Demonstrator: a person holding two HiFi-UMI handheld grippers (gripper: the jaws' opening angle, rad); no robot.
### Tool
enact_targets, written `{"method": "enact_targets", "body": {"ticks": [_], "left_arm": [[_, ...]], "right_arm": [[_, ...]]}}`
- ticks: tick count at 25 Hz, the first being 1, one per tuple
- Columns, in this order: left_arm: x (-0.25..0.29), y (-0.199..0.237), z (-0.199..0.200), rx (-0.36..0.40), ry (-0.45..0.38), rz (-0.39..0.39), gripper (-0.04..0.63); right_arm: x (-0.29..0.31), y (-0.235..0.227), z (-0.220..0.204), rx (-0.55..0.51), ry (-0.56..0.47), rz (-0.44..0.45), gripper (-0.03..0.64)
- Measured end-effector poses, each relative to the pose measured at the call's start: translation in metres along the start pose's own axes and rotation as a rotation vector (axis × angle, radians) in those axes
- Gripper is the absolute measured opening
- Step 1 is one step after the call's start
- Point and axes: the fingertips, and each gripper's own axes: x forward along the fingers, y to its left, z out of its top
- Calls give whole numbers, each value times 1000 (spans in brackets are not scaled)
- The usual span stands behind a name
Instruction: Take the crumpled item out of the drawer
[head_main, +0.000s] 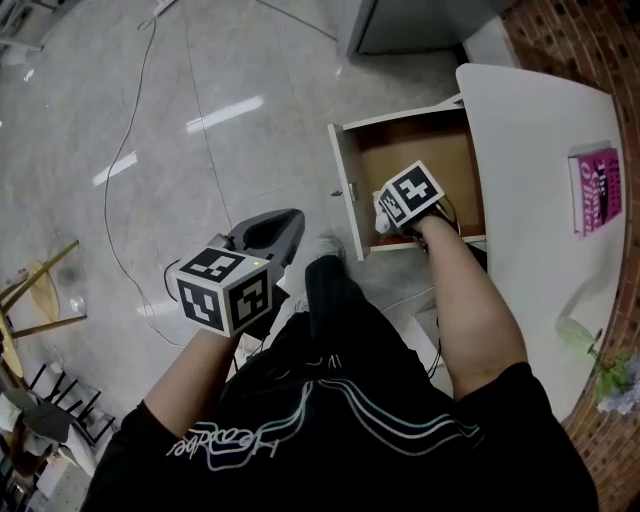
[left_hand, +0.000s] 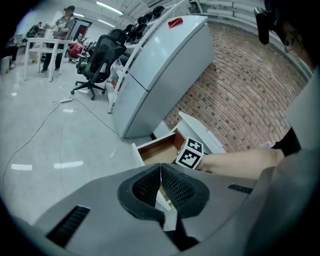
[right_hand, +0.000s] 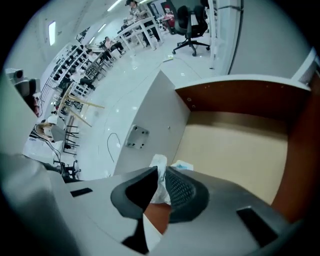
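Observation:
The white desk's drawer (head_main: 347, 180) is pulled open, showing a bare wood floor (right_hand: 235, 145); it also appears small in the left gripper view (left_hand: 157, 152). My right gripper (head_main: 385, 217) reaches into the drawer's near left corner. Its jaws are shut on a white crumpled item (right_hand: 160, 181), which pokes out past the fingertips (head_main: 380, 210). My left gripper (head_main: 278, 232) hangs over the floor left of the drawer, well apart from it. It (left_hand: 161, 172) is shut, with nothing between the pads.
The white desk (head_main: 530, 150) carries a pink book (head_main: 595, 188), with a plant (head_main: 605, 375) at its near end. Cables (head_main: 130, 150) trail over the glossy floor and a wooden frame (head_main: 40, 290) stands at left. A grey cabinet (left_hand: 160, 65) and a brick wall (left_hand: 240, 90) lie beyond the drawer.

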Motion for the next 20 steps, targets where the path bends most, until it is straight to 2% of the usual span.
{"method": "enact_targets", "body": {"ticks": [8,14,20], "left_arm": [[-38,-28,-2,55,-27,-40,23],[-78,-55,-1,116,-49,-68,23],[-125,-102,-7,183,-54,-143,23]], "right_arm": [[-82,46,15,-61,-250,-64,72],[-156,104,0,-91,-443,-87,72],[-242,166,-12,-110,-665,-82,72]]}}
